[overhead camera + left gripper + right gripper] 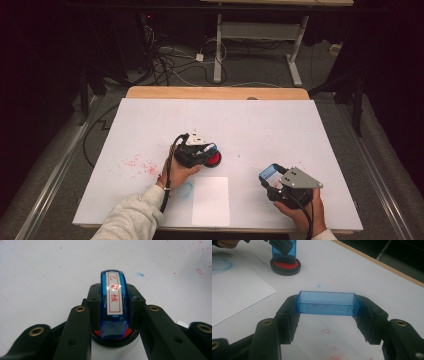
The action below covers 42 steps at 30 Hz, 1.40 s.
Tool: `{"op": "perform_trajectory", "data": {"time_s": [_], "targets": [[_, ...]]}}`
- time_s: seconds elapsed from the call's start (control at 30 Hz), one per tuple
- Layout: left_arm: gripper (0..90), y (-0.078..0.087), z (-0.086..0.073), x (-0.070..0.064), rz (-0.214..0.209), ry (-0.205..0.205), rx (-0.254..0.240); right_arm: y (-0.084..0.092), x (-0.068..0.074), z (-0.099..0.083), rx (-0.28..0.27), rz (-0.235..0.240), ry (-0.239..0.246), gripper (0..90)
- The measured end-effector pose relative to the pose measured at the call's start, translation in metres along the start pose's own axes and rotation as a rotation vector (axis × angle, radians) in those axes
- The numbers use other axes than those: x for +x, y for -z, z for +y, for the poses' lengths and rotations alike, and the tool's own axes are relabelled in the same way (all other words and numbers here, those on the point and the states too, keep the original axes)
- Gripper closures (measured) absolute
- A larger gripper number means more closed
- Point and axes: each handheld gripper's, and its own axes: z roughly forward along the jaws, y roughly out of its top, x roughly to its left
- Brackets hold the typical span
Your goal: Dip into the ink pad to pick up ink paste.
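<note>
Left gripper view: one blue stamp (pixel 113 302) with a red-lettered white label sits clamped between the left gripper (pixel 113 312) jaws, its base pressed onto the single round red ink pad (pixel 98 333) near the middle of the white table (pixel 45 272). In the right gripper view, the right gripper (pixel 327 307) grips one clear blue stamp cover (pixel 328 303) at both ends, just above the table. One blank sheet of paper (pixel 211 200) lies between the two hands at the table's near edge.
</note>
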Motion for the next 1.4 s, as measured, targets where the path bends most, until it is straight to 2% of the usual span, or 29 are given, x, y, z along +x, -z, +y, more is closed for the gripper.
{"op": "perform_trajectory", "data": {"time_s": [0.4,0.67,1.4], "targets": [[68.4,-0.0012,-0.0018,-0.0020,0.013,-0.001,-0.012,-0.0004,0.0005,-0.0001,-0.002,0.000,-0.003,40.3],[68.3,-0.0027,-0.0026,-0.0079,0.046,-0.025,-0.018,-0.0013,0.0005,-0.0001,-0.001,-0.004,-0.014,40.2],[68.2,-0.0037,-0.0051,0.0004,-0.003,0.009,-0.024,-0.0004,-0.0006,-0.0005,-0.005,-0.010,-0.019,40.0]]}}
